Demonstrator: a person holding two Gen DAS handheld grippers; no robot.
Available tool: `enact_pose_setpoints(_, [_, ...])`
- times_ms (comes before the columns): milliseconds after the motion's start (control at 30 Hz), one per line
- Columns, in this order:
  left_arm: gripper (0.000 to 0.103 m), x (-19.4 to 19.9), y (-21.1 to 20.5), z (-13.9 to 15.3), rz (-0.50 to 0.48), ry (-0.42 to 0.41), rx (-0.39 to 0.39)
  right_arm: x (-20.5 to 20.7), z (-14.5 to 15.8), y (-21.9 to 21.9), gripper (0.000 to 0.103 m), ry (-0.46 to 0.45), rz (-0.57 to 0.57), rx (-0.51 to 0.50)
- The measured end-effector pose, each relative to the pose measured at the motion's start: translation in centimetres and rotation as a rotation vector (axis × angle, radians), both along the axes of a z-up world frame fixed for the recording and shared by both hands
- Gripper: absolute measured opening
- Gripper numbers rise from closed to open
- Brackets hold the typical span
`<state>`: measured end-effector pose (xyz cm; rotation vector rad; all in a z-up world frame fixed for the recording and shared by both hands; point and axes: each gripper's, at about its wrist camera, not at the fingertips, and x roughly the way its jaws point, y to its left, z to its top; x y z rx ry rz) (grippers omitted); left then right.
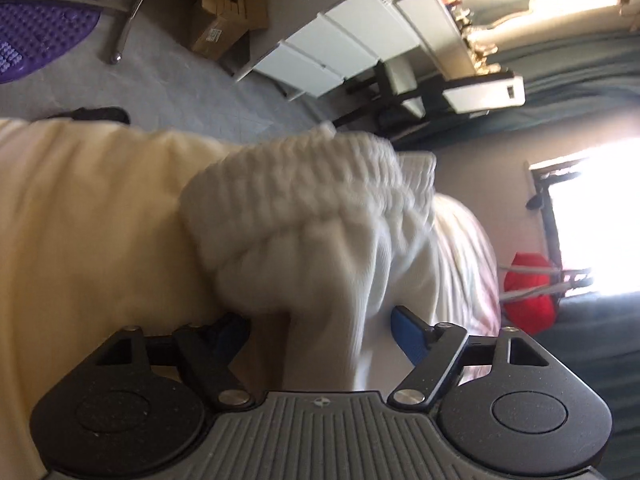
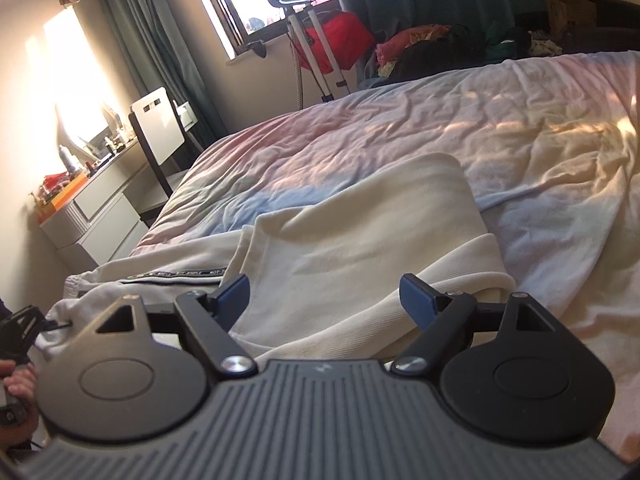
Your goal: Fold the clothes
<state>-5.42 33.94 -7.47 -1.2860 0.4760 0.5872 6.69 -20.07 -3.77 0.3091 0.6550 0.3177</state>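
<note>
From the left wrist, a rolled-over bedroom floor (image 1: 200,92) backs the left gripper (image 1: 320,324), its jaws apart around the cream garment's ribbed waistband (image 1: 304,200), while the right wrist shows the bed (image 2: 520,128) with the folded garment (image 2: 360,240) straight ahead of the wide-open, empty right gripper (image 2: 324,300).

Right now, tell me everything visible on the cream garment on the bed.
The cream garment looks like soft, thick knit, possibly sweatpants. It lies on the rumpled bed sheet, partly folded, one flat panel doubled over with a rounded fold edge at the right. A dark printed tape stripe runs along a lower layer. Its ribbed elastic band is bunched and lifted between the left hand-held gripper's fingers; whether the pads press it is unclear. The right hand-held gripper hangs open over the near edge.
</note>
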Motion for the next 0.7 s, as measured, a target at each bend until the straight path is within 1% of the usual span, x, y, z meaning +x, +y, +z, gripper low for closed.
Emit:
enact_pose_setpoints(33, [0.054, 0.3, 0.0, 0.2, -0.006, 0.003, 0.024, 0.2, -0.2, 0.4, 0.083, 0.004, 0.013, -0.007])
enact_pose_setpoints(67, [0.046, 0.7, -0.1, 0.3, -0.012, -0.003, 0.042, 0.3, -0.4, 0.7, 0.083, 0.009, 0.027, -0.015])
enact_pose_setpoints(100, [0.03, 1.3, -0.3, 0.4, -0.017, -0.015, 0.057, 0.5, -0.6, 1.2, 0.083, 0.015, 0.042, -0.026])
enact_pose_setpoints(133, [0.02, 1.5, -0.5, 0.5, -0.021, -0.026, 0.075, 0.7, -1.1, 1.7, 0.083, 0.032, 0.065, -0.038])
enact_pose_setpoints(200, [0.015, 1.8, -1.1, 1.2, -0.028, -0.038, 0.129, 1.7, -2.8, 2.9, 0.083, 0.116, 0.119, -0.063])
enact_pose_setpoints(233, [0.013, 2.1, -1.5, 1.8, -0.036, -0.034, 0.174, 2.1, -3.7, 3.4, 0.084, 0.147, 0.128, -0.086])
enact_pose_setpoints(267, [0.013, 2.3, -2.1, 2.4, -0.047, -0.031, 0.223, 2.3, -4.5, 4.1, 0.084, 0.16, 0.129, -0.13])
enact_pose_setpoints(333, [0.012, 2.5, -3.8, 4.1, -0.072, -0.024, 0.348, 2.2, -5.4, 5.8, 0.087, 0.15, 0.148, -0.23])
enact_pose_setpoints(400, [0.011, 2.9, -6.0, 5.9, -0.102, -0.008, 0.498, 2.2, -5.1, 6.4, 0.088, 0.152, 0.152, -0.265])
enact_pose_setpoints(467, [0.011, 3.1, -8.8, 8.0, -0.129, -0.007, 0.637, 2.5, -4.4, 5.2, 0.087, 0.173, 0.127, -0.178])
enact_pose_setpoints(533, [0.011, 3.1, -11.7, 10.2, -0.146, -0.035, 0.736, 2.6, -3.1, 3.0, 0.085, 0.18, 0.099, -0.041])
enact_pose_setpoints(567, [0.011, 3.1, -13.3, 11.4, -0.15, -0.055, 0.775, 2.4, -2.3, 1.7, 0.085, 0.171, 0.085, 0.025])
enact_pose_setpoints(600, [0.011, 3.1, -14.9, 12.5, -0.154, -0.078, 0.808, 2.1, -1.6, 0.5, 0.085, 0.156, 0.065, 0.066])
enact_pose_setpoints(700, [0.011, 3.2, -19.8, 15.6, -0.16, -0.143, 0.902, 1.0, 0.2, -2.8, 0.085, 0.109, -0.019, 0.123])
